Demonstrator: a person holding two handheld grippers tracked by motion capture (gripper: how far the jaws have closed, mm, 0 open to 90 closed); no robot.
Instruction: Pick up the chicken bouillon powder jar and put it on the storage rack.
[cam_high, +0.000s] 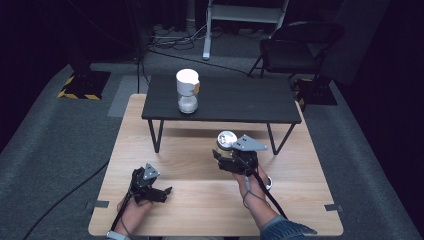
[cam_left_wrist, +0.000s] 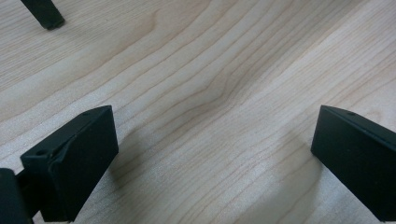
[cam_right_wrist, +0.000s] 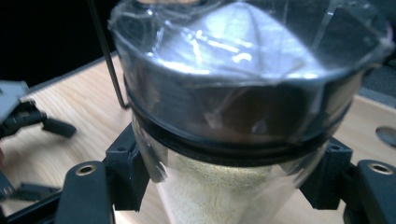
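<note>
Looks like a lab or recording studio setup, not anyone's home. Everything around the light wooden table (cam_high: 165, 165) is blacked out, with dark walls and grey carpet (cam_high: 55, 135) all round. Upper left of the frame there's a stand base on yellow-black hazard tape (cam_high: 82, 85), and another at the right edge. Cables (cam_high: 175, 40) snake across the floor at top center, next to a white frame leg (cam_high: 207, 42) and a black folding chair (cam_high: 300, 45).

You are holding a clear jar (cam_right_wrist: 243, 116) with a dark ring below its transparent lid; pale grains are filling its lower part. It is standing upright, lifted above the light wooden table (cam_high: 200, 200).
</note>
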